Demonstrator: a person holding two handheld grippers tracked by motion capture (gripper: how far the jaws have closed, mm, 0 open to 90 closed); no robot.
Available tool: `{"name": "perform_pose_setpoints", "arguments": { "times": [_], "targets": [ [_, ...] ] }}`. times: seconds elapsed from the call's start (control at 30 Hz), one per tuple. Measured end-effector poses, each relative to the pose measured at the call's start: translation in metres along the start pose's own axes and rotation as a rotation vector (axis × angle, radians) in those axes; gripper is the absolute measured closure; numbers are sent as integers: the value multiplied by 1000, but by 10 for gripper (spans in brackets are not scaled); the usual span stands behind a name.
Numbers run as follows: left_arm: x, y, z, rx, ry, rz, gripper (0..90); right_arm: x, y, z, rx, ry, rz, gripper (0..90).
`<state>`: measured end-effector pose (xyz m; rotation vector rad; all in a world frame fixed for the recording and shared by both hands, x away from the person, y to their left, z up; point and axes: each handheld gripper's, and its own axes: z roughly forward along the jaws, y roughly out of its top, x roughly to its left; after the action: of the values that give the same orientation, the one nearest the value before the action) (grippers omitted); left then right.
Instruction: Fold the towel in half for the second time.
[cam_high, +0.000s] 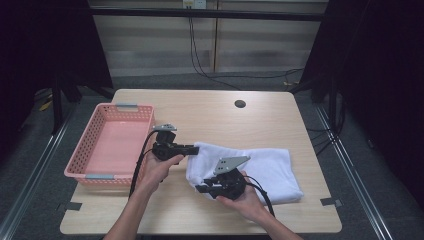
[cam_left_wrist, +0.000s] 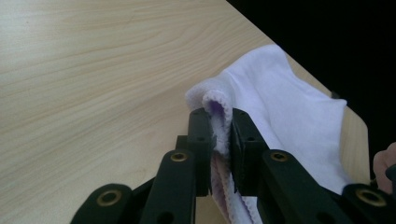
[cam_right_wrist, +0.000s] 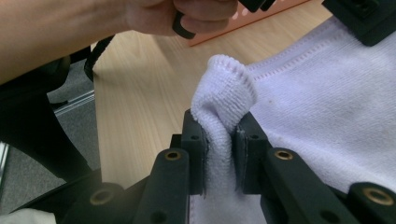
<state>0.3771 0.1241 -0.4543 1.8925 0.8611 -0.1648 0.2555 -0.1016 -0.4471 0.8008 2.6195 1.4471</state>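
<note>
Nearest the lens we see the right gripper (cam_right_wrist: 219, 140) with its two jaws clamped on a bunched corner of the one white towel (cam_high: 260, 167), and the left gripper (cam_left_wrist: 219, 135) with its jaws likewise pinched on the towel's hemmed edge. We note the towel lies folded on the right half of the wooden table (cam_high: 210, 112), its left end lifted between the two grippers. Counted nearby: one empty pink basket (cam_high: 95, 132) at the table's left, just beside the left gripper, and one round cable hole (cam_high: 240, 104) well beyond the towel.

no readable text or labels
</note>
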Motion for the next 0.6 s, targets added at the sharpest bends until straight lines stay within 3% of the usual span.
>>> {"name": "perform_pose_setpoints", "arguments": {
  "times": [0.17, 0.37, 0.6],
  "targets": [
    [-3, 6, -9, -30, -4, -5, 808, 0, 8, -7, -34, 1, 19, 765],
    [-8, 19, -23, -66, -5, -4, 808, 8, 27, -9, -57, 6, -2, 766],
    [0, 27, -37, -93, 9, -21, 810, 8, 43, -3, -95, 16, 9, 766]
  ]
}}
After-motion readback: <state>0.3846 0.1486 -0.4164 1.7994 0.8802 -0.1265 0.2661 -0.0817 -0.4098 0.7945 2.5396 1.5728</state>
